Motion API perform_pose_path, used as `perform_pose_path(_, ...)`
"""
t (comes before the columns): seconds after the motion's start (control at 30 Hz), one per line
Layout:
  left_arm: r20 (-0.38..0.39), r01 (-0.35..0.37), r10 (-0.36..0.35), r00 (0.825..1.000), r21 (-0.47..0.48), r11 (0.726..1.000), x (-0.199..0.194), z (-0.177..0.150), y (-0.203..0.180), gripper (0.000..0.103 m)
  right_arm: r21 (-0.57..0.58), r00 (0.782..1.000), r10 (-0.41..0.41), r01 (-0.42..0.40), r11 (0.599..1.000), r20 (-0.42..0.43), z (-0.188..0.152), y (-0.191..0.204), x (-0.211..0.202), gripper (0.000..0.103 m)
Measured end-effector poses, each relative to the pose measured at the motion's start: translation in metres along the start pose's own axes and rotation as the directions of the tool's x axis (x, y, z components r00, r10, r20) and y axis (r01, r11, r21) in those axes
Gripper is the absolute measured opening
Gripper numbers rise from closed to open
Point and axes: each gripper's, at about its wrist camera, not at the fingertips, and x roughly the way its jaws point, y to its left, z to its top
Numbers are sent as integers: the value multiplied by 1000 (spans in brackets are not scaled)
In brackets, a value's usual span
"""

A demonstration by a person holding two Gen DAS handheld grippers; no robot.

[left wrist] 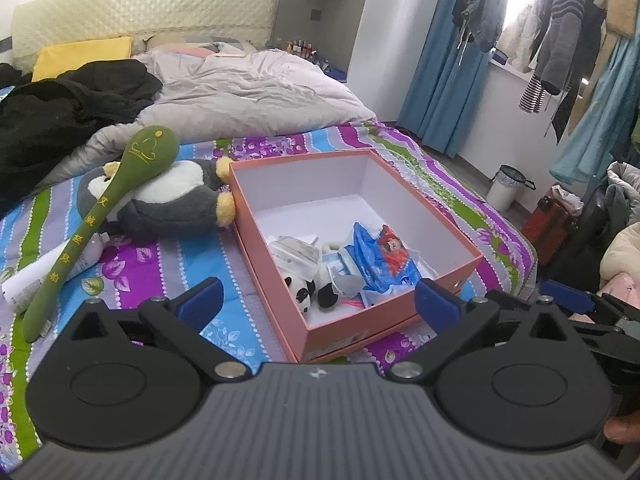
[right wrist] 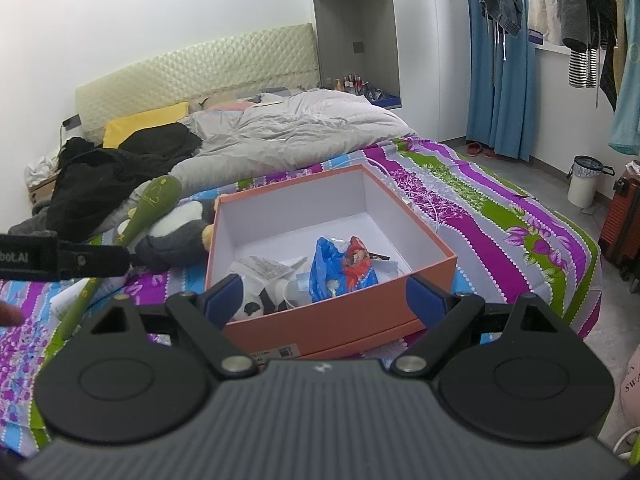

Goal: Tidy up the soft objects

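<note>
Both grippers sit low in front of the bed: left gripper has its blue pads spread wide with nothing between them, right gripper likewise released and empty. Orange box sits open on the striped bedsheet, just ahead of both sets of fingers. Already inside at the near end: a small panda toy, a blue plastic bag and some white wrapping; the far half of the box is bare. Looks like a between-picks step, something just dropped in and hands free. Left to sort: the grey and white penguin plush, lying against the box's left wall, and the long green stuffed stick resting across it. Next move probably calls for the left gripper to swing left and close on the stick first, since it lies on top of the penguin; the penguin is bulky, so it needs a grip on a wing or foot. A white tube lies under the stick's lower end, not soft, leave it. Black clothes and grey duvet are heaped behind, well apart from the box. A white bin stands on the floor.
</note>
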Motion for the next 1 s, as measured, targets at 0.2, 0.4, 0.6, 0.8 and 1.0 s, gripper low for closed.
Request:
perform_pose_path(0.2, -4, 3, -3, 1000, 10, 1000, -1, 0, -3, 103, 6, 1000, 7, -7, 1000, -2, 1, 1, 1, 90)
perform_pose_path(0.4, -2, 5, -5, 1000, 12, 1000, -1, 0, -3, 103, 10, 1000, 9, -9, 1000, -6, 0, 0, 3, 90)
perform_pose_path(0.6, -3, 14, -14, 1000, 8, 1000, -2, 1, -3, 103, 12, 1000, 7, -7, 1000, -8, -1, 0, 4, 90)
perform_pose_path(0.8, -2, 12, -12, 1000, 8, 1000, -3, 0, -4, 103, 12, 1000, 7, -7, 1000, -5, -1, 0, 4, 90)
perform_pose_path(1.0, -1, 13, -13, 1000, 10, 1000, -3, 0, -3, 103, 12, 1000, 5, -5, 1000, -8, -1, 0, 4, 90)
